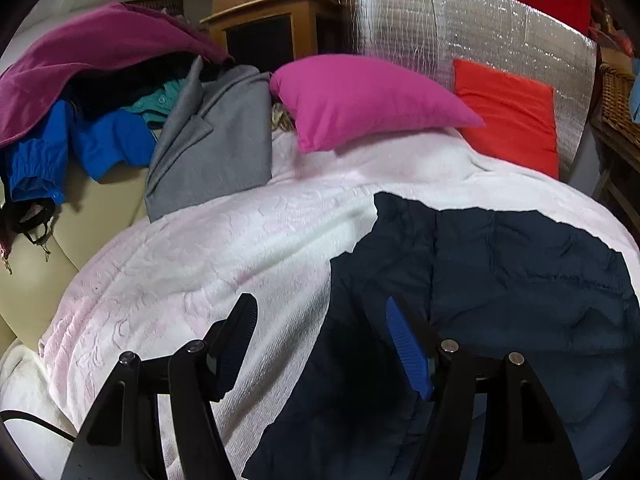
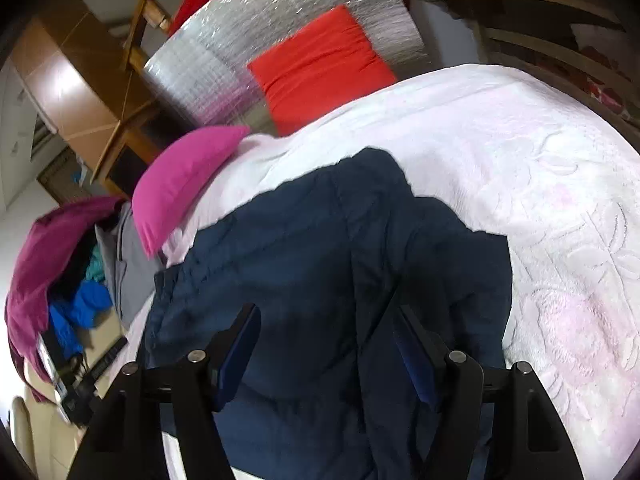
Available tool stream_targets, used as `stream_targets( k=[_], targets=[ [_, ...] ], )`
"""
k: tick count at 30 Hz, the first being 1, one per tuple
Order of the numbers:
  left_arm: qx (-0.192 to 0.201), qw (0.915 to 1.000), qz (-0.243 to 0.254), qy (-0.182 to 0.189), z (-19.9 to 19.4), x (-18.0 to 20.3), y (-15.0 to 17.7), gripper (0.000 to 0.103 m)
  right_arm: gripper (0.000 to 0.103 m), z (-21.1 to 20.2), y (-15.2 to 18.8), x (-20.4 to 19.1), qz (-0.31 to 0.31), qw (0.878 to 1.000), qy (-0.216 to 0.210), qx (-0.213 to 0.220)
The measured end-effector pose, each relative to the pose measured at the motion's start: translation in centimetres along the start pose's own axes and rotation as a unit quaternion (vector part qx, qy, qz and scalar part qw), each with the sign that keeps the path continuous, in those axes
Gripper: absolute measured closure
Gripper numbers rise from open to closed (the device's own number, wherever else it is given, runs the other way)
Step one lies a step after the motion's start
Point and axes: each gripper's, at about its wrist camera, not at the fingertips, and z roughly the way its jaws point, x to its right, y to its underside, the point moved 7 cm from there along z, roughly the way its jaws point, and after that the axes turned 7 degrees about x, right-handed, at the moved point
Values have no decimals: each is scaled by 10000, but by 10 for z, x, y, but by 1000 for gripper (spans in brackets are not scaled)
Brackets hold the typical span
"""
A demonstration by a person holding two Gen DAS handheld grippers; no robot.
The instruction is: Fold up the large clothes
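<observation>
A large dark navy quilted jacket point(image 1: 500, 280) lies spread on a white-pink bedspread point(image 1: 192, 264); it also shows in the right wrist view point(image 2: 304, 248). My left gripper point(image 1: 320, 312) is open and empty, hovering over the jacket's left edge, one finger over the bedspread, the other over the navy cloth. My right gripper point(image 2: 326, 320) is open and empty, just above the middle of the jacket. Whether either finger touches the cloth I cannot tell.
A magenta pillow point(image 1: 360, 100) and a red cushion point(image 1: 512, 116) lie at the head against a silver foil panel point(image 1: 460, 28). A pile of clothes, grey point(image 1: 216, 140), blue point(image 1: 92, 144) and maroon point(image 1: 80, 52), sits at the bed's left. A wicker basket point(image 1: 618, 100) stands right.
</observation>
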Motion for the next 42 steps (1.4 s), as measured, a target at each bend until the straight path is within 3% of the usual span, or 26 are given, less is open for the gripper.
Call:
stream_targets(
  k=[6, 17, 33, 37, 39, 42],
  targets=[
    [209, 9998, 61, 45, -7, 4, -4, 35, 35, 23, 26, 14, 15, 9971, 428, -624],
    [382, 9992, 111, 53, -17, 4, -6, 35, 33, 38, 34, 15, -207, 9955, 560, -731],
    [346, 9988, 351, -35, -16, 0, -2, 34, 9, 42, 41, 2, -421, 9970, 253, -594],
    [88, 9993, 110, 334, -9, -4, 0, 30, 9, 30, 34, 3, -140, 9973, -104, -720],
    [-65, 9976, -177, 674, -6, -8, 1, 27, 9, 14, 23, 9, 138, 9980, -364, -498],
    [-224, 9937, -419, 1013, 0, -13, 1, 26, 9, -7, 6, 28, 341, 9986, -376, -159]
  ],
)
